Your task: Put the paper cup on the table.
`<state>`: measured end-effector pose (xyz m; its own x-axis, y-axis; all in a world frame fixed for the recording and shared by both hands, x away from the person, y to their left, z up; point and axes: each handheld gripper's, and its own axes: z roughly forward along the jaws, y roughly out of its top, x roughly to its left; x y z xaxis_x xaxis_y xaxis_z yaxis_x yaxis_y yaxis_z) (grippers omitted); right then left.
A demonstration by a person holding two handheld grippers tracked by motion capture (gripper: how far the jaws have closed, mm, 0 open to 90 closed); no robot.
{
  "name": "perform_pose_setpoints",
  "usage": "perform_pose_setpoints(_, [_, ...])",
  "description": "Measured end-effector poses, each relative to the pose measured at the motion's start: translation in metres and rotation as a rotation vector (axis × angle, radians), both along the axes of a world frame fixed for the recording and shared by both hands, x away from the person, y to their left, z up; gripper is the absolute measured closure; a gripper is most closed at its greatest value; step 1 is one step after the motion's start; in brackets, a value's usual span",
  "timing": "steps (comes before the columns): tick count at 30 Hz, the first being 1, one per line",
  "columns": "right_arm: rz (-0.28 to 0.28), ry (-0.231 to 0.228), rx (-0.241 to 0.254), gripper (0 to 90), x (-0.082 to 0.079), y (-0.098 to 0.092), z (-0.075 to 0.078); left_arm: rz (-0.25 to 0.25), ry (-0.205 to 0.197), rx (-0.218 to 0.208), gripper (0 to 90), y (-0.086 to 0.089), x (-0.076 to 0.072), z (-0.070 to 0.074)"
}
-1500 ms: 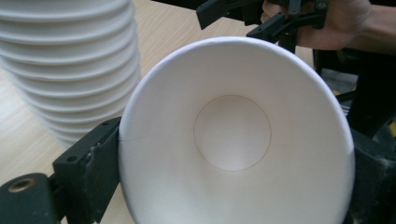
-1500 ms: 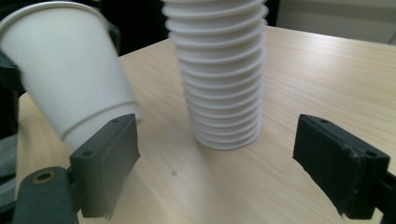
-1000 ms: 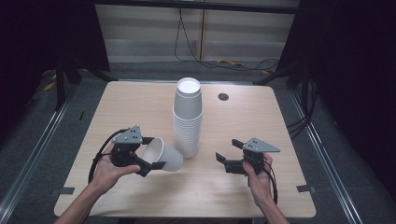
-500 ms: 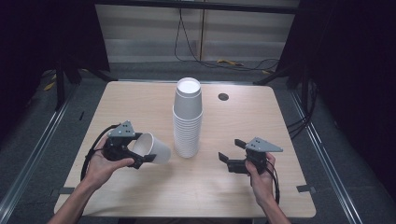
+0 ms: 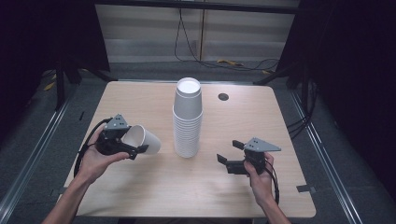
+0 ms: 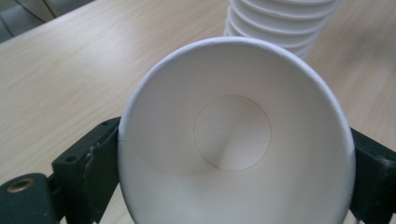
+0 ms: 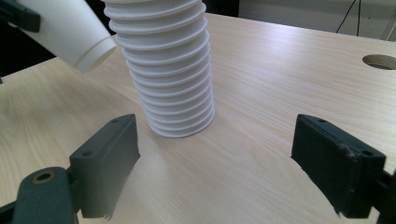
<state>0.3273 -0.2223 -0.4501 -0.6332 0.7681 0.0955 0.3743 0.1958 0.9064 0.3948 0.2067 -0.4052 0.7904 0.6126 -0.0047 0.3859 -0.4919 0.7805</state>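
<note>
White paper cup (image 5: 142, 139) empty inside, gripped by left gripper (image 5: 122, 141)

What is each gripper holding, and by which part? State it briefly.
The left gripper holds a single white paper cup across its side wall near the rim. The right gripper is open and holds nothing.

In the left gripper view, the white paper cup (image 6: 233, 140) runs off the bottom edge of the frame, and it hides the pads of both black jaws. The tall stack of white paper cups (image 6: 280, 23) is cut off at the top edge there. In the right gripper view, the same stack (image 7: 163, 60) loses its upper part at the top edge.
</note>
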Motion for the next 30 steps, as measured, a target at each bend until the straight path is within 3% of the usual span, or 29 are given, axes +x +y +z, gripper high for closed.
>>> perform_pose_setpoints(4, [0.009, -0.004, -0.003, 15.0, -0.001, 0.002, 0.0, 0.008, -0.002, 0.028, 7.9, 0.001, 0.007, 0.002])
perform_pose_setpoints(5, [0.009, -0.005, -0.003, 15.0, 0.0, 0.002, 0.0, 0.012, -0.002, 0.053, 8.0, 0.001, 0.01, 0.002])
perform_pose_setpoints(11, [0.022, -0.003, -0.003, 14.8, 0.001, 0.003, 0.0, 0.01, 0.027, 0.117, 8.1, -0.008, 0.018, -0.005])
perform_pose_setpoints(15, [0.026, 0.004, -0.013, 14.8, 0.001, 0.006, 0.0, 0.015, 0.049, 0.17, 8.0, -0.016, 0.031, -0.008])
perform_pose_setpoints(19, [0.033, 0.001, -0.016, 14.5, 0.001, 0.008, 0.0, 0.04, 0.08, 0.172, 7.6, -0.019, 0.041, -0.01])
perform_pose_setpoints(20, [0.033, 0.004, -0.017, 14.5, 0.001, 0.008, 0.0, 0.045, 0.084, 0.199, 7.6, -0.022, 0.045, -0.012])
perform_pose_setpoints(22, [0.032, 0.013, -0.02, 14.3, 0.002, 0.007, -0.001, 0.048, 0.098, 0.211, 7.5, -0.023, 0.048, -0.015])
perform_pose_setpoints(30, [0.036, 0.026, -0.018, 14.1, 0.004, 0.008, -0.002, 0.04, 0.095, 0.231, 6.4, -0.028, 0.057, -0.026])
